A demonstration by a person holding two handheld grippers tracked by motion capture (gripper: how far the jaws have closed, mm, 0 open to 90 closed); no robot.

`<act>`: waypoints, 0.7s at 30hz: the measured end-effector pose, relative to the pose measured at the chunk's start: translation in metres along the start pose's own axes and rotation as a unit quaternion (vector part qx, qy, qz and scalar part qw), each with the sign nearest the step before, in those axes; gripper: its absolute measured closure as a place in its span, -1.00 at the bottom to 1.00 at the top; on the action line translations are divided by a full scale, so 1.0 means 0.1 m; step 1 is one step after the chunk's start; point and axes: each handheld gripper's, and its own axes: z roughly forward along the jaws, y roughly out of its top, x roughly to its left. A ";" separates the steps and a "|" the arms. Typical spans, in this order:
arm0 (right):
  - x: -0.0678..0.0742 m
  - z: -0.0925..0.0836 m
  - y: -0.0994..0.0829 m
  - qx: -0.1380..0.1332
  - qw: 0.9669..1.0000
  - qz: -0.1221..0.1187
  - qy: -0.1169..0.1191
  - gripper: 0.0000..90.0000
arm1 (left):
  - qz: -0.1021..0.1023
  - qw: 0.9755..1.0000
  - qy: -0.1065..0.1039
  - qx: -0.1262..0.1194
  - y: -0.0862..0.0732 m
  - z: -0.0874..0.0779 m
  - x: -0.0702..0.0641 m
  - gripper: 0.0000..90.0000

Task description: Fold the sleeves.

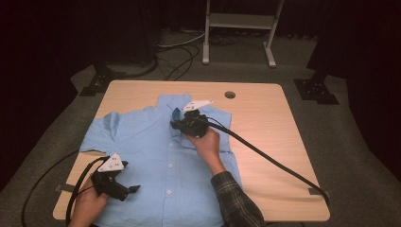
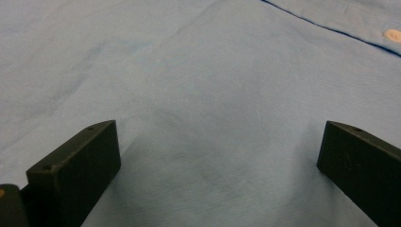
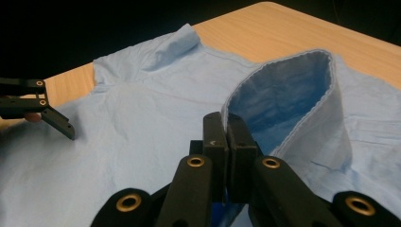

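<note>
**Collar pinched, hem side free**

Soft, creased blue shirt [image 1: 161, 151] lies flat on the wooden table [image 1: 265, 123]; right gripper [image 3: 228, 137] clenches its collar edge; left gripper [image 1: 135, 189], jaws apart, rests on the shirt's lower front.

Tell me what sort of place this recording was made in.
Probably a recording studio or lab: dark curtained surroundings, a light wooden table on grey carpet, loose black floor cables, and a white metal stand behind.
</note>
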 end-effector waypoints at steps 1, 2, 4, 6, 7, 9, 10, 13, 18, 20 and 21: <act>0.00 0.03 -0.01 0.002 1.000 0.004 0.003 0.96 | 0.000 1.000 0.000 0.000 0.00 0.00 0.00 -1.00; 0.00 0.06 -0.02 0.006 1.000 0.004 0.004 0.96 | 0.000 1.000 0.000 0.000 0.00 0.00 0.00 -1.00; 0.03 0.11 -0.04 0.011 1.000 -0.002 0.004 0.96 | 0.000 1.000 0.000 0.000 0.00 0.00 0.00 -1.00; 0.06 0.16 -0.03 0.018 1.000 -0.007 0.008 0.90 | 0.000 1.000 0.000 0.000 0.00 0.00 0.00 -1.00; 0.08 0.18 -0.03 0.018 1.000 -0.009 0.010 0.87 | 0.000 1.000 0.000 0.001 0.00 0.00 0.00 -1.00; 0.10 0.20 -0.03 0.013 1.000 -0.008 0.019 0.73 | 0.001 1.000 0.000 0.001 0.00 0.00 0.00 -1.00; 0.10 0.20 -0.03 0.011 1.000 -0.004 0.025 0.67 | 0.001 1.000 0.000 0.001 0.00 0.00 0.00 -1.00; 0.11 0.19 -0.03 0.011 0.999 0.004 0.042 0.44 | 0.001 1.000 0.000 0.001 0.00 0.00 0.00 -1.00; 0.16 0.13 0.01 0.006 0.998 0.001 0.067 0.03 | 0.001 1.000 0.000 0.001 0.00 0.00 0.00 -1.00; 0.20 0.10 0.03 -0.001 0.997 -0.003 0.074 -0.10 | 0.001 1.000 0.000 0.001 0.00 0.00 0.00 -1.00; 0.21 0.08 0.04 -0.003 0.998 -0.006 0.070 -0.14 | 0.001 1.000 0.000 0.001 0.00 0.00 0.00 -1.00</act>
